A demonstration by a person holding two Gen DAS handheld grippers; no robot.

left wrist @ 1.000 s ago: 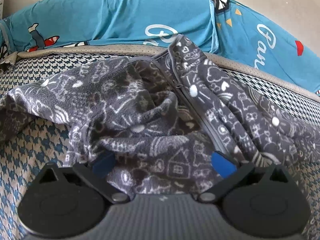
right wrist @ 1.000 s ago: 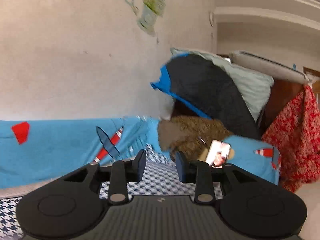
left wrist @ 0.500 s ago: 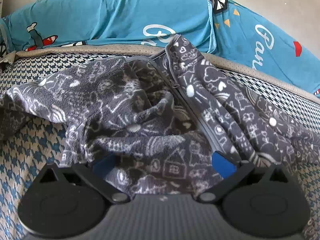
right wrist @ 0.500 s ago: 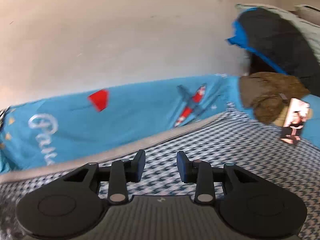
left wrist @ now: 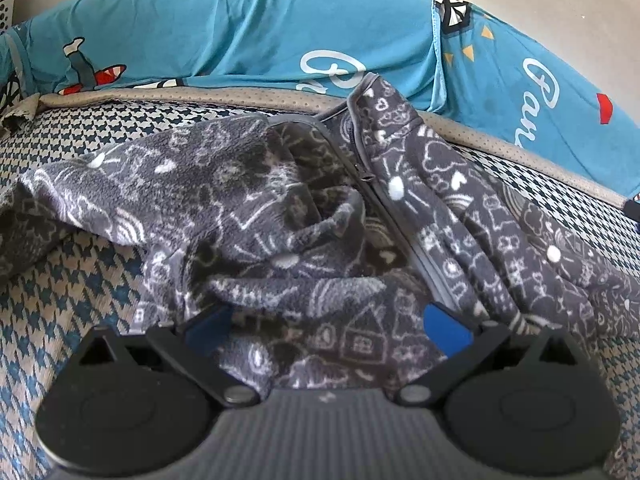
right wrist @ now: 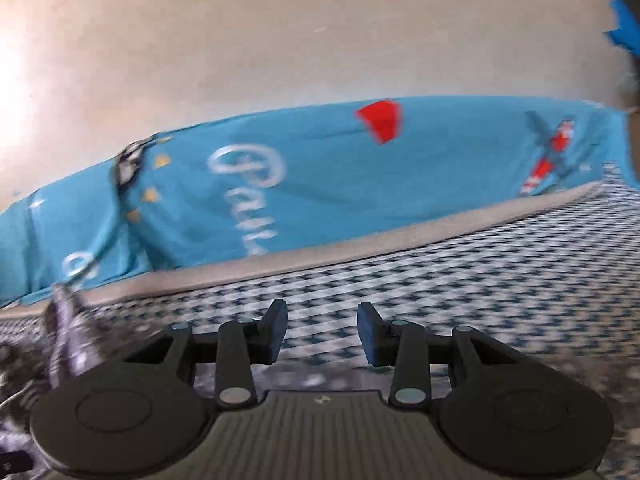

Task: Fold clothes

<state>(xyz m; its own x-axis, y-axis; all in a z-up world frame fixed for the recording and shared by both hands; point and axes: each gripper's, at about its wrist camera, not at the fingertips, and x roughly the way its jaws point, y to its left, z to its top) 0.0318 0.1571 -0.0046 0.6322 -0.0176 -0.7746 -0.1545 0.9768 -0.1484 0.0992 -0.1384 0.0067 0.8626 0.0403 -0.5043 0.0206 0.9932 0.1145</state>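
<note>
Crumpled grey fleece (left wrist: 280,216) spread on the houndstooth bed (left wrist: 60,300), left gripper (left wrist: 326,326) splayed wide over its hem, right gripper (right wrist: 322,332) parted, empty, beside the blue sheet (right wrist: 320,184).

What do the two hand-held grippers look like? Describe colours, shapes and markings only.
Both match. The left hand-held gripper has a matte black ribbed body, two round black discs at its sides, black linkage arms with silver pivot pins, and bright blue pads on its fingers. The right hand-held gripper has the same build, with darker blue pads. A small pale mark sits mid-body. No cables, hands or sleeves show.
</note>
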